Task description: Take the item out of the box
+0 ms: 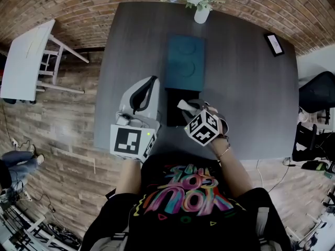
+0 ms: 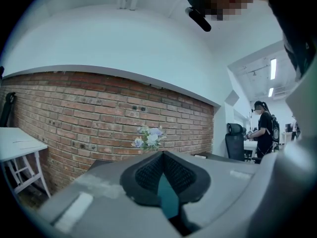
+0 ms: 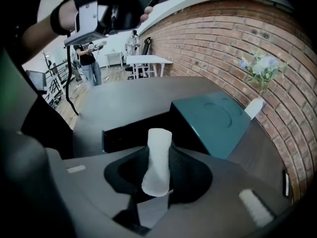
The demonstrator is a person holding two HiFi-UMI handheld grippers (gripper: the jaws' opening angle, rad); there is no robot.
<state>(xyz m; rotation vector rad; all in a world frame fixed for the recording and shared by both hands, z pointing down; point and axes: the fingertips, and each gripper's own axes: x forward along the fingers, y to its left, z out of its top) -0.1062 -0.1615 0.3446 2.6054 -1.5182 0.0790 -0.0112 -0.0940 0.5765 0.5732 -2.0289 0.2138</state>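
Observation:
A teal box lid lies flat on the dark grey table, with the open black box just in front of it. My right gripper hangs over the box's right side, pointing steeply down, shut on a white rolled item that stands up between its pads above the black box. The teal lid lies behind it. My left gripper rests level at the left of the box, jaws closed tip to tip on nothing.
A white vase of flowers stands at the table's far edge, and a small black device lies at the far right. A white side table stands on the floor at left, a black chair at right.

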